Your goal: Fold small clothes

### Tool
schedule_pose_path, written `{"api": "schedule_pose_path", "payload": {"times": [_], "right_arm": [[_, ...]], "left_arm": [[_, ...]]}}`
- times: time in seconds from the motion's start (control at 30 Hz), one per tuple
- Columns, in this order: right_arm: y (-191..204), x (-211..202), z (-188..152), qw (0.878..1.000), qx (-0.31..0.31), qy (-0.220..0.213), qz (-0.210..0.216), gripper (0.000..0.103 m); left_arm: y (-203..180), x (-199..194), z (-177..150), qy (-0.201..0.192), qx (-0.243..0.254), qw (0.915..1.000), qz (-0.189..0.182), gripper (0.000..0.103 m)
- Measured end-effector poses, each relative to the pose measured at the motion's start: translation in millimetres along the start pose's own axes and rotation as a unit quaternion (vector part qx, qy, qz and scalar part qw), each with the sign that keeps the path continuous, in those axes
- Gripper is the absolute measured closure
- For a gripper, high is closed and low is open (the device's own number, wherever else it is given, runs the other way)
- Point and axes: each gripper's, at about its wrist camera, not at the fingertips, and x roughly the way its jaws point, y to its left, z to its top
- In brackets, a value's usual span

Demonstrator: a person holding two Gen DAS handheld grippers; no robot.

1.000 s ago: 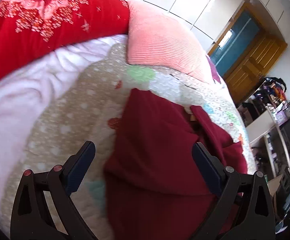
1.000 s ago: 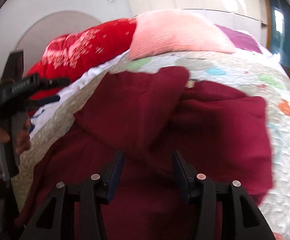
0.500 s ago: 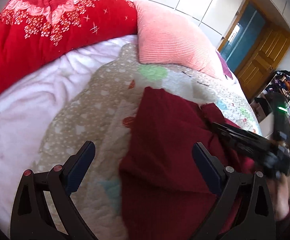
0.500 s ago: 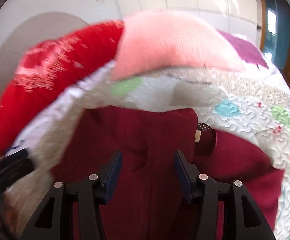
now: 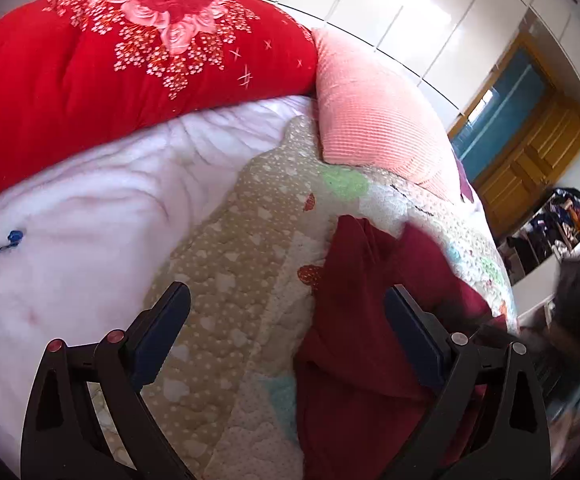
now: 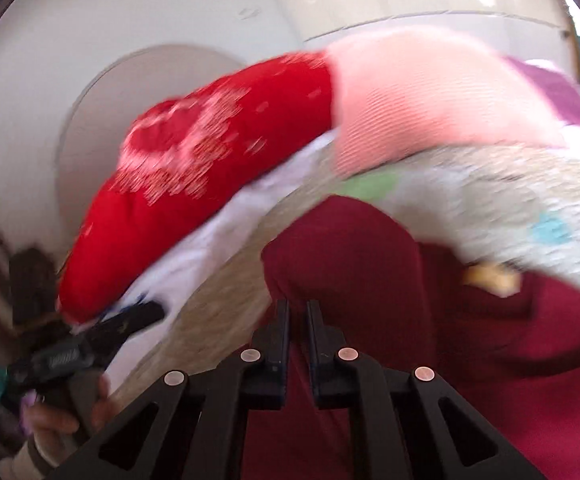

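Jaws of the right gripper (image 6: 297, 312) pinch the maroon garment (image 6: 469, 340); left gripper (image 5: 286, 320) jaws gape beside it.

Both grippers are matte black plastic with triangular cut-outs in their arms. The left gripper (image 5: 286, 320) has dark blue pads and red-capped pivot screws; the right gripper (image 6: 297, 316) has copper-coloured screws. A bare-skinned hand (image 6: 56, 412) grips a ribbed black handle.
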Motion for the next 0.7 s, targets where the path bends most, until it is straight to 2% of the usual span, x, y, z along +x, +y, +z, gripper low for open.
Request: {"api": "schedule_pose_path", "payload": {"times": [0.13,0.2,0.27,0.33,0.4,0.43,0.47,0.5,0.53,0.57,0.63,0.67,0.7], "right_arm": [[22.7,55.0,-35.2,0.998,-0.015,0.054,0.029,0.095],[16.4,65.0,-44.8,0.996,0.006,0.082,0.026,0.087],[4.9,39.6,-46.6,0.998,0.023,0.053,0.021,0.077],[-17.3,-11.7,-48.2,0.999,0.034,0.008,-0.004,0.072],[-42.7,-56.2,-54.2,0.997,0.042,-0.019,-0.068,0.060],[-57.6,-76.3,-57.3,0.992,0.048,-0.029,-0.117,0.053],[-74.4,-94.5,-60.5,0.983,0.055,-0.036,-0.170,0.051],[-97.7,-112.4,-64.5,0.968,0.070,-0.039,-0.236,0.051],[-114.9,-119.8,-67.8,0.957,0.086,-0.034,-0.275,0.049],[-132.8,-122.0,-71.0,0.949,0.104,-0.020,-0.296,0.047],[-160.4,-116.3,-76.9,0.950,0.140,0.000,-0.280,0.047],[-174.5,-109.1,-82.3,0.956,0.167,0.005,-0.241,0.047],[-182.4,-102.0,-86.1,0.962,0.184,0.010,-0.200,0.050]], "left_arm": [[-7.4,5.3,-4.3,0.010,0.009,0.9999,-0.001,0.005],[-14.1,10.1,-7.6,0.016,0.024,0.9996,0.004,0.005],[-21.1,19.4,-11.2,0.029,0.040,0.9988,0.004,0.005],[-24.5,28.5,-14.4,0.041,0.047,0.9980,0.007,0.005],[-27.2,41.2,-18.0,0.049,0.052,0.9973,0.013,0.005],[-27.8,47.5,-18.9,0.053,0.054,0.9970,0.019,0.005],[-28.2,51.6,-20.0,0.057,0.054,0.9967,0.024,0.005],[-28.9,58.6,-21.6,0.063,0.052,0.9962,0.028,0.005],[-30.2,63.0,-22.8,0.067,0.053,0.9960,0.027,0.005],[-31.5,65.7,-23.9,0.069,0.054,0.9958,0.026,0.006],[-39.2,72.8,-26.5,0.074,0.067,0.9946,0.027,0.015],[-43.4,76.6,-26.8,0.079,0.074,0.9938,0.028,0.026],[-47.6,81.2,-26.5,0.085,0.078,0.9930,0.028,0.031]]}}
